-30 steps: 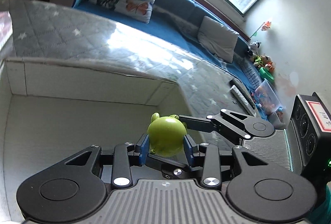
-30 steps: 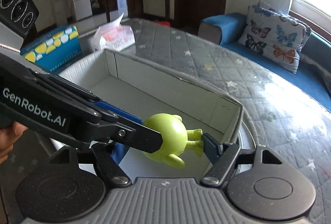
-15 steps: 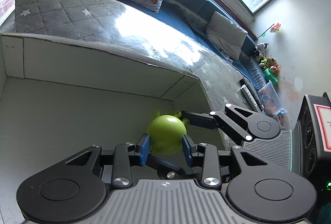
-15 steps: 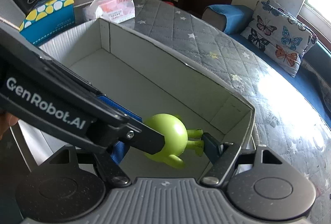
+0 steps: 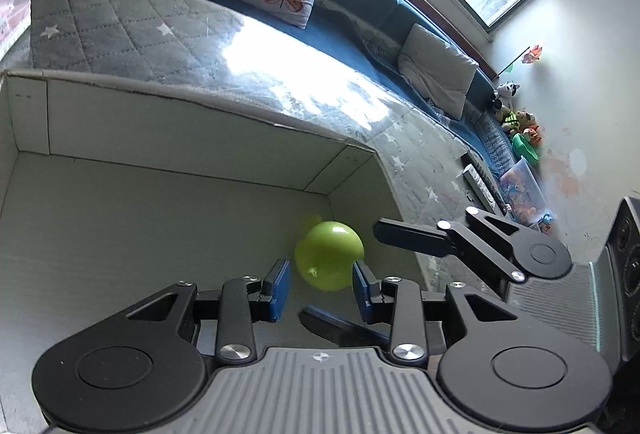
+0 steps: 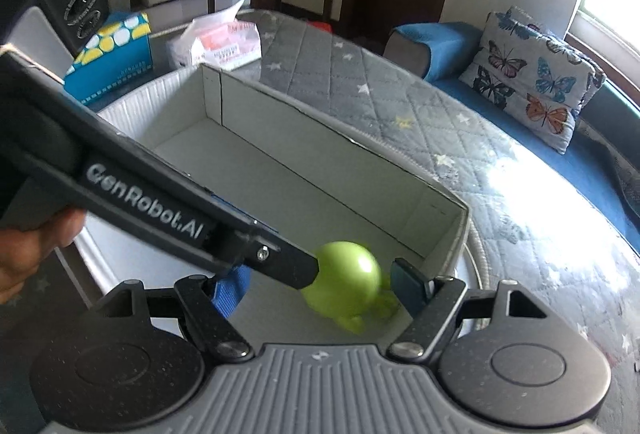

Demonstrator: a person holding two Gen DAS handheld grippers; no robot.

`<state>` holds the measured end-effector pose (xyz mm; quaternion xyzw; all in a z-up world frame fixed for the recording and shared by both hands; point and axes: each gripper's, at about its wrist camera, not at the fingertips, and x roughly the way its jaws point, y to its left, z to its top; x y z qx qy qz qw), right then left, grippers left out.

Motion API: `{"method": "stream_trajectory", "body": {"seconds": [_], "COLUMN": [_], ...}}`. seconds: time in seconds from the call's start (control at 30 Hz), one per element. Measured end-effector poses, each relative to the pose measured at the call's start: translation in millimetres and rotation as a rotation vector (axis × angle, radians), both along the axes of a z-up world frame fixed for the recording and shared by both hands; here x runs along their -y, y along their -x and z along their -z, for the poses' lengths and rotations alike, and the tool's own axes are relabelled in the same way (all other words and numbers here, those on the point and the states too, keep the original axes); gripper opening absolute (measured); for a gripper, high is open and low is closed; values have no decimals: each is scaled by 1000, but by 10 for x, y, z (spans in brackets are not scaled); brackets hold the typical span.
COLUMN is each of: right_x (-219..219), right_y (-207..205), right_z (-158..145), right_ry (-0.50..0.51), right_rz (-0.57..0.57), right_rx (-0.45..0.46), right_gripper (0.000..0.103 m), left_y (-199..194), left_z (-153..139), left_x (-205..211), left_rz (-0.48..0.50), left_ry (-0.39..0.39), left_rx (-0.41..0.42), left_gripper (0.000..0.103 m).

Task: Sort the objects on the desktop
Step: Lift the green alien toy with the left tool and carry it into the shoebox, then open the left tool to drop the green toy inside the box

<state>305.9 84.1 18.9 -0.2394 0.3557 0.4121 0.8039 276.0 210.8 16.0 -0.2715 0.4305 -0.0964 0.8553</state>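
Green toy figure (image 5: 328,260), round-bodied with short limbs, hangs low inside the white cardboard box (image 5: 180,129), close to the box's end wall and near corner; it is blurred in both views, so we cannot say whether it touches the floor of the box.

We see the left tool (image 5: 320,286) with its blue pads on either side of the toy's lower half. One pad (image 5: 360,286) sits right at the toy's edge, while a thin gap shows at the other, so we cannot tell whether this tool really grips the toy or only flanks it. In the right wrist view one of its black fingers crosses in front of the toy's side, and a hand (image 6: 24,258) shows at the picture's edge behind it.

We see the right tool (image 6: 320,286) with its jaws spread wide around the toy: one pad stands just beside the toy's legs, the other well apart from the body, and neither presses on it.

The box rests on a surface (image 6: 360,73) with a grey quilted, star-printed cover. Beyond the box lie a tissue pack (image 6: 224,41) and a blue carton with yellow and white dots (image 6: 116,53). A butterfly cushion (image 6: 532,81) leans on the blue sofa behind.
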Motion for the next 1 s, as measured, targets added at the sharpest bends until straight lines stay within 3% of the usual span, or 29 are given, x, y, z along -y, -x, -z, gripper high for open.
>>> {"method": "stream_trajectory", "body": {"seconds": [0.57, 1.0], "right_x": [850, 1267], "right_y": [710, 1355], "right_z": [-420, -399], "right_ry": [-161, -184], "right_rz": [58, 33], "right_rx": [44, 23], "right_gripper": [78, 77], "left_y": [591, 1253], "left_z": [-377, -352], "left_x": [324, 547], "left_rz": [24, 57], "left_ry": [-60, -88], "left_rx": [87, 105], "left_gripper": [37, 37]}}
